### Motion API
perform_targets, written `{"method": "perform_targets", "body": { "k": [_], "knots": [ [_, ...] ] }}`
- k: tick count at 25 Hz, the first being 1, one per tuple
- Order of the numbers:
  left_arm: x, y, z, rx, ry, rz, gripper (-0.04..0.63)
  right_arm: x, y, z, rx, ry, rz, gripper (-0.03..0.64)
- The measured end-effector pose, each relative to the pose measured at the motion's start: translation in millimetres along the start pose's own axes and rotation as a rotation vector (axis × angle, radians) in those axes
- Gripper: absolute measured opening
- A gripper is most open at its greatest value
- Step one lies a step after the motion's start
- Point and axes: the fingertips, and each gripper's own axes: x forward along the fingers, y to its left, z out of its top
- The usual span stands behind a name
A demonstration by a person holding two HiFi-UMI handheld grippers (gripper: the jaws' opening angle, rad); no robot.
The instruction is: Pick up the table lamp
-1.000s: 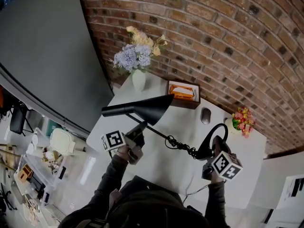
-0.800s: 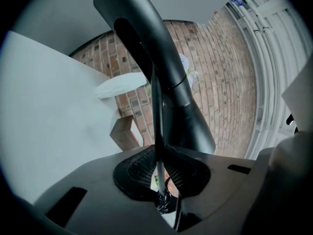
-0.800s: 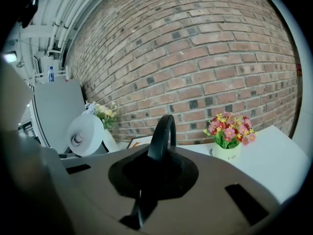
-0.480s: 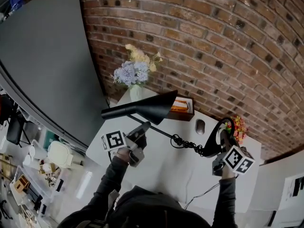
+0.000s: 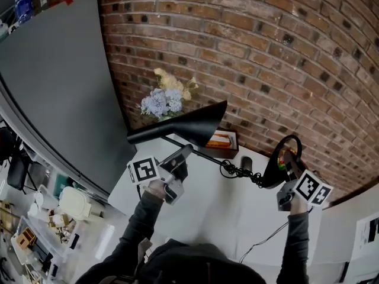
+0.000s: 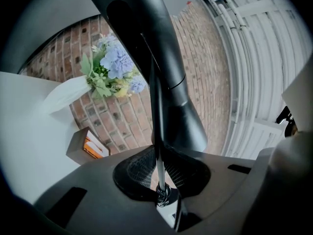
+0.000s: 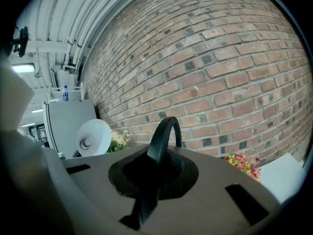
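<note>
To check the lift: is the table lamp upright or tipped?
Tipped: the table lamp lies nearly level, left tool on its rod, right tool on its ring.

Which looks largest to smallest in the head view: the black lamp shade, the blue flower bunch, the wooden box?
1. black lamp shade, though it is held nearer the camera.
2. blue flower bunch.
3. wooden box, partly hidden behind the shade.

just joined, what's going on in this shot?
A person holds a black table lamp up over the white table with two handheld grippers. The left gripper is clamped on the thin stem just below the shade. The right gripper is shut on the ring base. The lamp spans roughly level between them.
</note>
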Motion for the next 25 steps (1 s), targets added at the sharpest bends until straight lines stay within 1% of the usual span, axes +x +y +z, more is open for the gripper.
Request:
{"method": "perform_targets", "body": {
  "k": [2, 6, 10, 13, 16, 18, 20, 22, 25],
  "knots": [
    [3, -5, 4, 0.023, 0.004, 0.003, 0.051, -1, 0, 8, -0.004, -0.014, 0.0, 0.011],
    [6, -13, 4, 0.009, 0.008, -0.021, 0.051, -3, 1, 12, 0.002, -0.022, 0.0, 0.011],
    [1, -3, 6, 0.059, 0.019, 0.035, 0.052, -2, 3, 13, -0.004, -0.022, 0.005, 0.011],
    [3, -9, 5, 0.032, 0.015, 0.006, 0.052, -2, 4, 13, -0.005, -0.022, 0.008, 0.011],
    [2, -8, 6, 0.055, 0.029, 0.019, 0.052, -2, 3, 14, -0.005, -0.022, 0.006, 0.011],
    [5, -14, 5, 0.033, 0.031, -0.009, 0.052, -3, 3, 15, -0.005, -0.023, 0.004, 0.011],
    [6, -17, 4, 0.022, 0.033, -0.02, 0.052, -3, 4, 15, -0.005, -0.024, 0.003, 0.011],
    [5, -15, 5, 0.033, 0.035, -0.006, 0.053, -4, 4, 16, -0.004, -0.024, 0.003, 0.011],
    [3, -10, 7, 0.071, 0.04, 0.027, 0.052, -4, 4, 16, -0.001, -0.023, 0.004, 0.011]
  ]
}}
